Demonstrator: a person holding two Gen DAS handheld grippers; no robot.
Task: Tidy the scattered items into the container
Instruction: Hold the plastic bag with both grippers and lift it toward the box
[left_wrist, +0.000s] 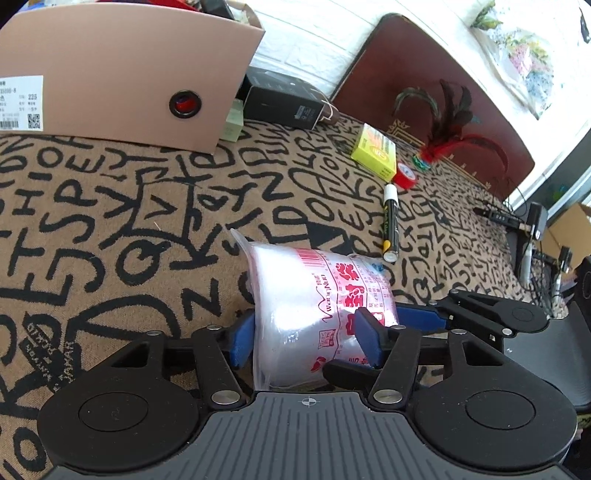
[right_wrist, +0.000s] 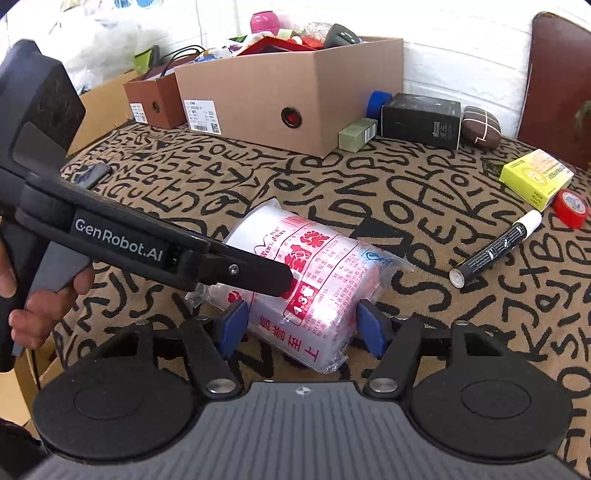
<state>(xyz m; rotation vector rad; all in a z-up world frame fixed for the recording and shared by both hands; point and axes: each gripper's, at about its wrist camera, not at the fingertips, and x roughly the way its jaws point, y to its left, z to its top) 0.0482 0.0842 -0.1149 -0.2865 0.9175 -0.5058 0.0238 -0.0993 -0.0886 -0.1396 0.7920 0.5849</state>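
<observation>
On the left stands the open tan cardboard shoe box (right_wrist: 288, 92), with a white label and a round dark hole with red behind it on its near wall; it is full of mixed things. It stands on the brown cloth with black letters (right_wrist: 388, 192), touching a pale green small carton (right_wrist: 356, 134) at its right corner. Just beside that is a black rectangular box (right_wrist: 421, 120).

In the middle, the clear plastic bag pack with red printed characters (right_wrist: 314, 280) lies on the cloth, well apart from the shoe box. The left gripper (left_wrist: 304, 338) has its blue pads on both sides of the pack — the jaws are pressed against it, and the plastic looks squeezed between them. The right gripper (right_wrist: 301, 323) stands around the same pack from the other end; its blue pads are close to the plastic, but I cannot tell if they really clamp it.

To the right of the pack lies a black marker with a white cap (right_wrist: 495, 253), tilted on the cloth. Further right are a yellow-green small carton (right_wrist: 535, 177) and a red roll of tape (right_wrist: 570, 208) — the two touch or nearly touch.
</observation>
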